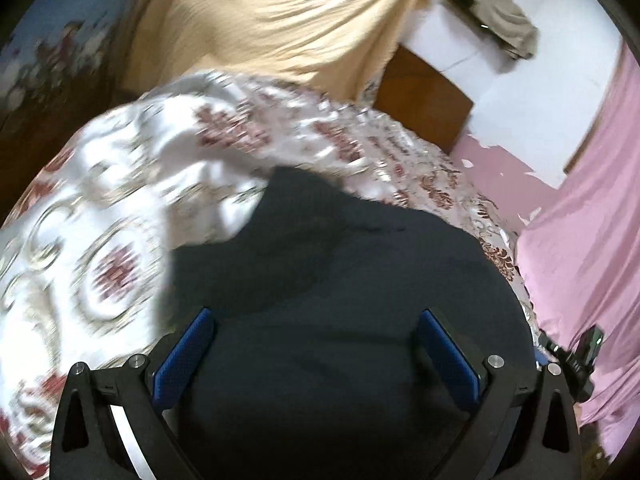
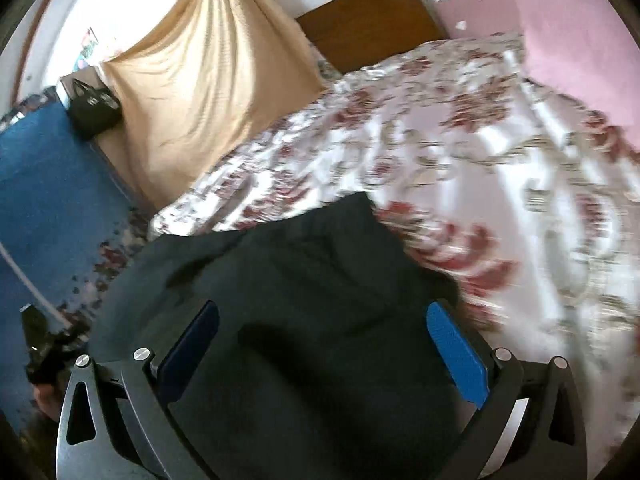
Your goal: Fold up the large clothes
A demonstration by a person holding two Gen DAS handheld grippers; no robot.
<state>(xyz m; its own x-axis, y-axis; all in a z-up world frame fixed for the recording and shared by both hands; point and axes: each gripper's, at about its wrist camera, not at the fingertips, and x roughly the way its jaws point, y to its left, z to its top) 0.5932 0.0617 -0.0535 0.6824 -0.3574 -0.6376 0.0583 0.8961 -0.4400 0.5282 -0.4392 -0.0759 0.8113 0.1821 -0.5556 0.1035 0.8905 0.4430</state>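
Over the flowered bedspread (image 2: pixel 460 152), both my left gripper (image 1: pixel 316 344) and right gripper (image 2: pixel 324 340) gape wide above the dark garment (image 1: pixel 340 280); closing shallow could pinch one layer only.

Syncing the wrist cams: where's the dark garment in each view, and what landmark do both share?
Left wrist: the dark garment fills lower centre, spread on the floral bedspread, between the open fingers of the left gripper.
Right wrist: the garment fills lower centre, between the open fingers of the right gripper.
Shared landmark: the brown headboard beside the beige cloth.
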